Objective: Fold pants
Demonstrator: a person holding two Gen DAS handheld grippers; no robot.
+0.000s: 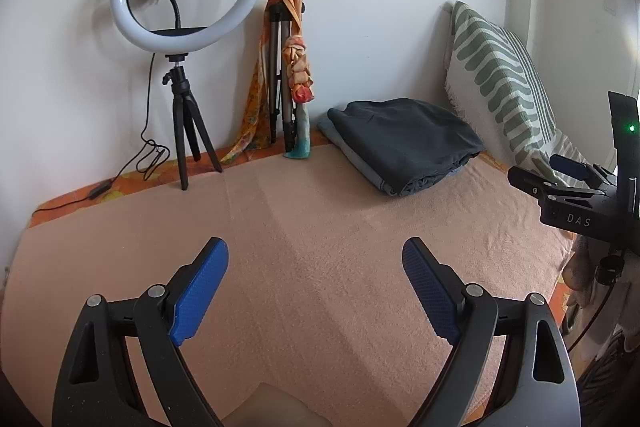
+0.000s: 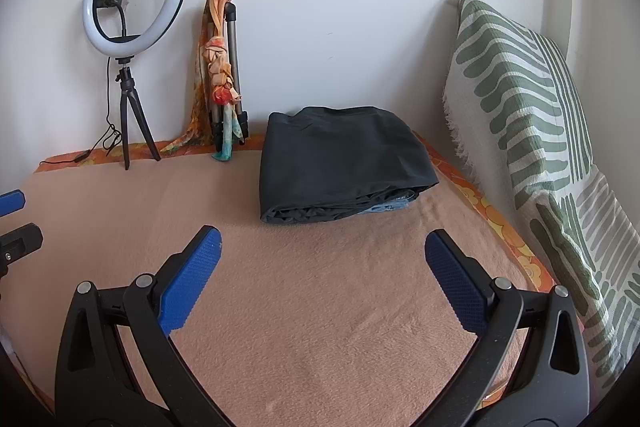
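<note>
Dark grey pants [image 1: 404, 139] lie folded in a neat stack on a peach blanket [image 1: 304, 227], on top of a folded pair of blue jeans [image 1: 352, 163], near the back wall. In the right wrist view the dark pants [image 2: 340, 163] sit straight ahead with the jeans [image 2: 394, 205] peeking out beneath. My left gripper [image 1: 316, 259] is open and empty above the blanket, well short of the stack. My right gripper [image 2: 322, 247] is open and empty, close in front of the stack. The right gripper also shows at the right edge of the left wrist view [image 1: 568, 171].
A ring light on a small tripod [image 1: 184, 39] stands at the back left with its cable trailing. A folded tripod draped with an orange scarf [image 1: 288, 67] leans on the wall. A green-striped pillow [image 2: 532, 131] lines the right side. The blanket [image 2: 320, 307] spreads in front.
</note>
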